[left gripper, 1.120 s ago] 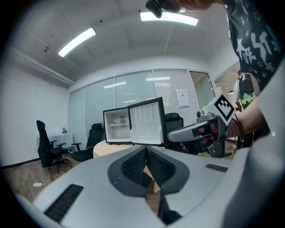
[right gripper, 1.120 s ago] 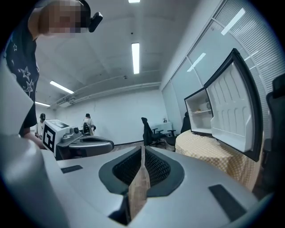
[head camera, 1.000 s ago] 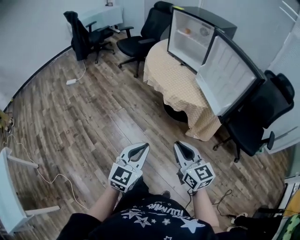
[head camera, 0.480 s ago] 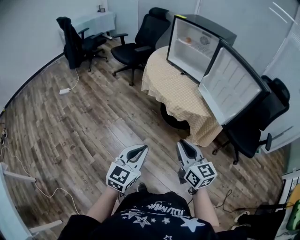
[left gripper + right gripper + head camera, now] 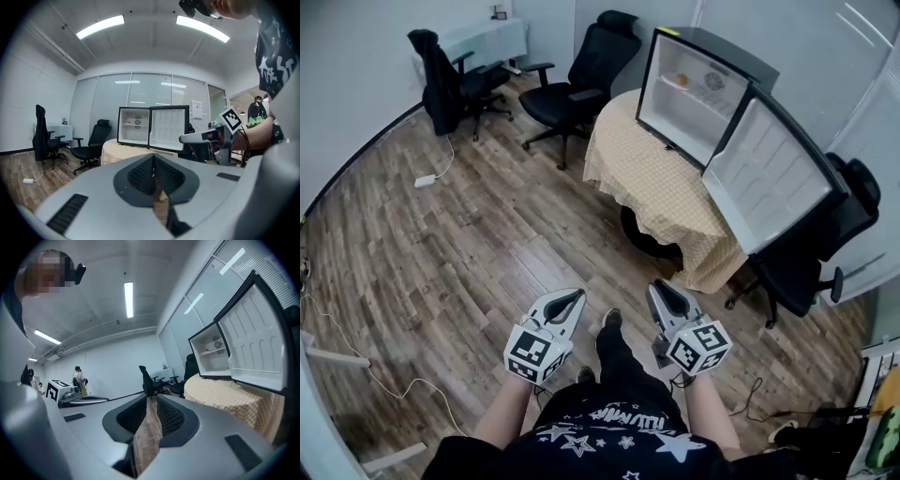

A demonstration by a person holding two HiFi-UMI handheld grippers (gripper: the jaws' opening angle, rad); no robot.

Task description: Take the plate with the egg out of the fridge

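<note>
Left tongs (image 5: 578, 294): held low in front of the person, pointing forward over the wooden floor (image 5: 469, 234); the jaws are closed tip to tip, with nothing between them.
Right tongs (image 5: 655, 287): beside the left pair and level with it, apart from it; the jaws are opening, with a narrow slit between them through which floorboards show. They hold nothing.
Fridge (image 5: 703, 56): a small black one with a white inside, standing on the far side of the table (image 5: 656, 183), well apart from both tongs.
Fridge door (image 5: 773, 173): swung wide open to the right, its white inner face turned towards the person.
Plate with the egg (image 5: 679, 81): on the upper shelf inside the fridge, towards its left; it shows only as a small orange-and-pale spot, and the plate itself is too small to make out.
Table: round, covered with a yellow checked cloth that hangs down over its edge.
Office chairs (image 5: 581, 80): black; one just left of the table, one further left near the wall with a dark garment over its back, and one to the right under the open door.
Person (image 5: 614, 412): dark printed top; one foot is forward on the floor between the two tongs.
</note>
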